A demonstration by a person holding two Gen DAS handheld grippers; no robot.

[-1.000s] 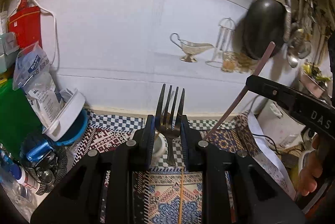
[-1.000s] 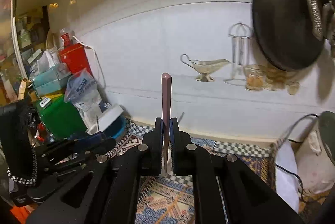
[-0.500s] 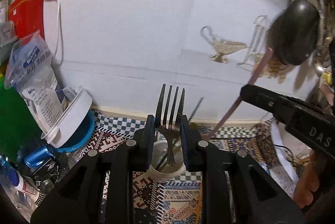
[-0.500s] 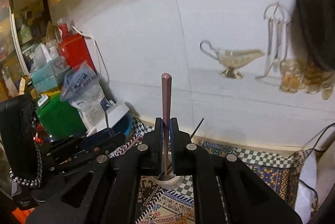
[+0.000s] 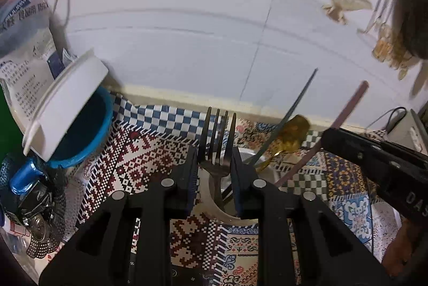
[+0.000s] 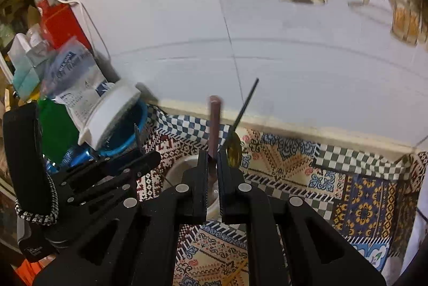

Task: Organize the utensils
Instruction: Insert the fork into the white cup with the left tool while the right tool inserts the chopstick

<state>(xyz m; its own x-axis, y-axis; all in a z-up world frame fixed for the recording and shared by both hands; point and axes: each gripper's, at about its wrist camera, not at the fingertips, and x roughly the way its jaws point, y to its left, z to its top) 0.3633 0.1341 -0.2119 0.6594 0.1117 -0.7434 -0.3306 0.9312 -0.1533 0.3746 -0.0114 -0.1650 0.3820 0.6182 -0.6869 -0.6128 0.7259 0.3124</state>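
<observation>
Gripping a fork tines-up, our left gripper was clamped on its neck, just above a white cup on the patterned cloth. Our right gripper was clenched on a mauve stick-like utensil over the same cup. A gold spoon and a dark thin utensil leaned out of it, far right. We saw a blue bowl at the left

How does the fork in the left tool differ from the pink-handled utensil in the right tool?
The fork is dark metal, tines up, and fills a wider gap in the left tool. The pink-handled utensil is a slim matte stick showing only its blunt handle end, with the right tool almost fully shut on it. Its working end is hidden. Both stand upright above the white cup.
</observation>
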